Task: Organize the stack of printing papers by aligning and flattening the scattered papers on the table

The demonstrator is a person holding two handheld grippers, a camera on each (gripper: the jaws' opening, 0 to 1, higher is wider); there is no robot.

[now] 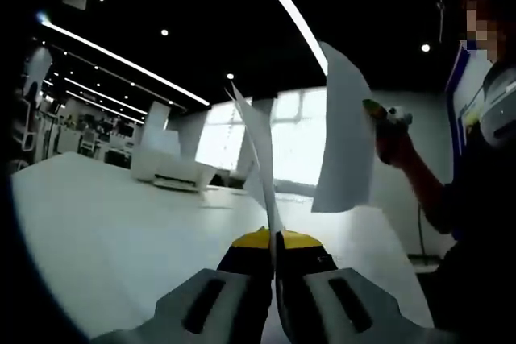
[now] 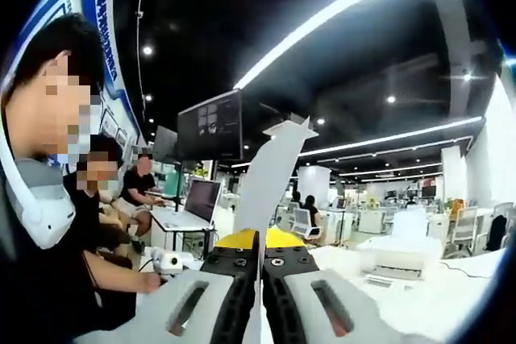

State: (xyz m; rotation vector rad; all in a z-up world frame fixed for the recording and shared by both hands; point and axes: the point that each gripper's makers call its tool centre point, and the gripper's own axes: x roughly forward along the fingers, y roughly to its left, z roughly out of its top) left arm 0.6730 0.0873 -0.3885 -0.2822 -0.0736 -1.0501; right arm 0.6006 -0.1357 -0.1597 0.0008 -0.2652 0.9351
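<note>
In the left gripper view my left gripper [image 1: 274, 241] is shut on the lower edge of a white paper sheet [image 1: 260, 147] that stands upright, seen almost edge-on above the white table [image 1: 105, 231]. To its right a second white sheet [image 1: 345, 134] hangs in the air, held at its right edge by my right gripper [image 1: 385, 118] in a person's hand. In the right gripper view the right gripper [image 2: 260, 241] is shut on a bent white sheet [image 2: 270, 171] rising between its jaws.
A white printer [image 1: 171, 168] stands at the far side of the table, also seen as the printer [image 2: 399, 257] on the table [image 2: 451, 300]. A person [image 1: 476, 167] stands at the table's right. Seated people with a laptop [image 2: 193, 203] work behind.
</note>
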